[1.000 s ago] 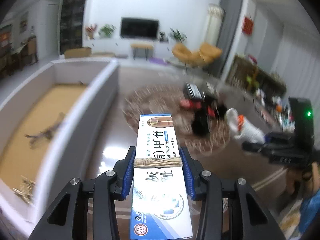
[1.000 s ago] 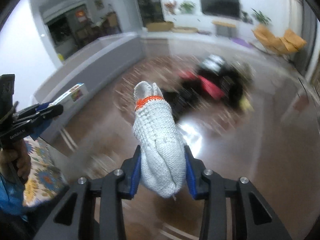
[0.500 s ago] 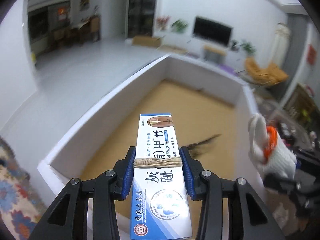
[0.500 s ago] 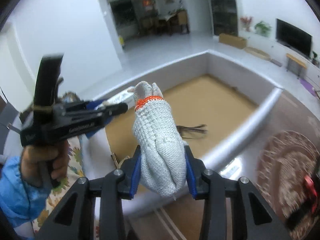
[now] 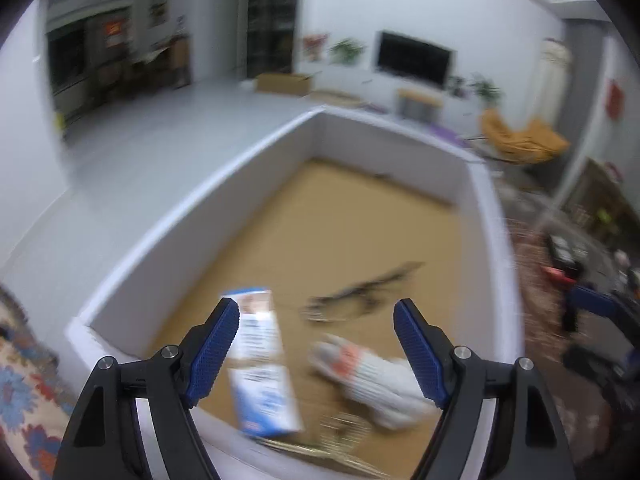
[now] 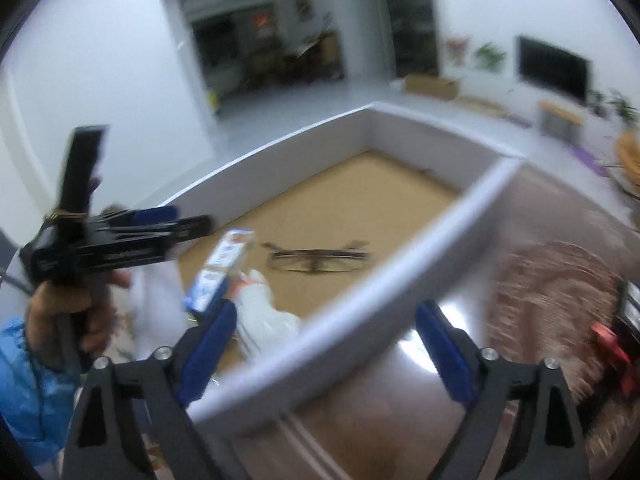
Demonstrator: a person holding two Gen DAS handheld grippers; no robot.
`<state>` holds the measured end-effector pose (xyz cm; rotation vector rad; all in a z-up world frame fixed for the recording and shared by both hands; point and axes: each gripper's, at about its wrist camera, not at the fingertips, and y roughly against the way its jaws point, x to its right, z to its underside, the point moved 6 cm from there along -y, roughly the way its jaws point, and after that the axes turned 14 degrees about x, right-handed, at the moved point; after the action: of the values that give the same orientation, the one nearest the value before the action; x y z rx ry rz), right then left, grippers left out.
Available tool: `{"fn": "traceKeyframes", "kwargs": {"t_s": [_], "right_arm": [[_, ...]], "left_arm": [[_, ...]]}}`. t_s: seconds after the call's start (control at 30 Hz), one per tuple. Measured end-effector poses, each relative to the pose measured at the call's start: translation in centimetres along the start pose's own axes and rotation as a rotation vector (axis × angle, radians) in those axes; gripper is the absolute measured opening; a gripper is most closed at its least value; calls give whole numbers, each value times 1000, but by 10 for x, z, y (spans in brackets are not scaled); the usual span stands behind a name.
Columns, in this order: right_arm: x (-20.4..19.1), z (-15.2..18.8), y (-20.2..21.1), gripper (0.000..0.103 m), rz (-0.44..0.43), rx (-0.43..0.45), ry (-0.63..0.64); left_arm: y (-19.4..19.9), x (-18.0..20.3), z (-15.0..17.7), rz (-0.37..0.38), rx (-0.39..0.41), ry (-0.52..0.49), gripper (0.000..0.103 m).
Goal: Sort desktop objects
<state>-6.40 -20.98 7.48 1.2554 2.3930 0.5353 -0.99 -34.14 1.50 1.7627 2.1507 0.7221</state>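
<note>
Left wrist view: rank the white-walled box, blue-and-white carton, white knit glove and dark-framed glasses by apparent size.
1. White-walled box, by far.
2. Blue-and-white carton and white knit glove: similar, both blurred, no ranking.
3. Dark-framed glasses, though farther away.

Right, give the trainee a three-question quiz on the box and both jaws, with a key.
1. True or false: the left gripper is clamped on the blue-and-white carton.
2. Which thing lies flat on the brown floor of the white-walled box? A) a pair of glasses B) a mug C) a book
3. Fill in: the white knit ______ with the orange band is free of the right gripper.

Key
1. False: its jaws are opening, and the carton is free below them, inside the box.
2. A: the glasses.
3. Glove: it is inside the box, near the carton, and the right jaws are opening with nothing between them.
</note>
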Motion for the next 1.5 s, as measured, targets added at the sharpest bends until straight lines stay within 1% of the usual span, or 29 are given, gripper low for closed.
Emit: {"fn": "traceKeyframes", "kwargs": {"t_s": [0.03, 0.1, 0.13, 0.17, 0.2, 0.23, 0.27, 0.3, 0.33, 0.37, 0.4, 0.43, 0.5, 0.53, 0.6, 0.67, 0.73, 0.77, 0.8, 0.83, 0.87, 0.93, 1.0, 1.07, 1.5], "right_arm": [[16, 8, 20, 94, 43, 29, -10], [51, 31, 55, 94, 129, 66, -37], [70, 44, 72, 94, 172, 77, -50], [93, 63, 92, 94, 234, 82, -59], [115, 81, 109, 95, 301, 79, -59], [131, 95, 123, 95, 361, 68, -53], [153, 113, 136, 95, 436, 41, -41], [173, 129, 147, 95, 499, 8, -39], [193, 143, 157, 95, 550, -26, -49], [214, 157, 166, 95, 595, -63, -73], [232, 169, 174, 95, 624, -90, -98], [248, 179, 181, 95, 647, -112, -123], [279, 196, 194, 95, 681, -138, -172], [287, 200, 198, 95, 691, -142, -189], [299, 209, 201, 95, 708, -142, -219], [306, 211, 199, 96, 706, -132, -251], [313, 215, 195, 96, 709, -125, -273], [315, 215, 195, 96, 713, -124, -282], [318, 215, 194, 96, 712, -120, -296], [318, 213, 194, 100, 712, -116, -307], [319, 213, 195, 102, 719, -114, -312], [320, 213, 195, 103, 727, -115, -319], [319, 213, 195, 103, 728, -115, -319], [317, 214, 197, 103, 727, -114, -319], [316, 213, 197, 103, 730, -113, -319]], "left_arm": [[10, 21, -1, 52, 10, -16, 80], [35, 76, 2, 174, 32, -51, 89], [43, 98, 4, 212, 39, -59, 96], [50, 129, 7, 270, 44, -64, 103], [57, 152, 12, 318, 40, -67, 103], [63, 184, 22, 376, 22, -69, 103], [63, 206, 31, 407, -4, -69, 103], [55, 233, 47, 440, -55, -71, 103], [45, 252, 62, 453, -96, -81, 103], [31, 271, 74, 448, -124, -95, 103], [16, 283, 85, 429, -141, -115, 103], [-9, 297, 102, 381, -164, -152, 103], [-40, 308, 119, 334, -201, -180, 103], [-58, 315, 125, 316, -213, -191, 103], [-77, 326, 128, 288, -214, -211, 103], [-91, 340, 126, 273, -212, -226, 103], [-104, 352, 125, 256, -230, -246, 103], [-113, 359, 125, 237, -226, -270, 103], [-118, 363, 123, 227, -227, -289, 103], [-123, 368, 121, 218, -228, -309, 103], [-129, 375, 118, 228, -223, -314, 103], [-138, 381, 114, 224, -226, -311, 103], [-143, 385, 111, 214, -209, -298, 103], [-144, 385, 110, 207, -162, -284, 103], [-143, 385, 113, 211, -161, -284, 103]]}}
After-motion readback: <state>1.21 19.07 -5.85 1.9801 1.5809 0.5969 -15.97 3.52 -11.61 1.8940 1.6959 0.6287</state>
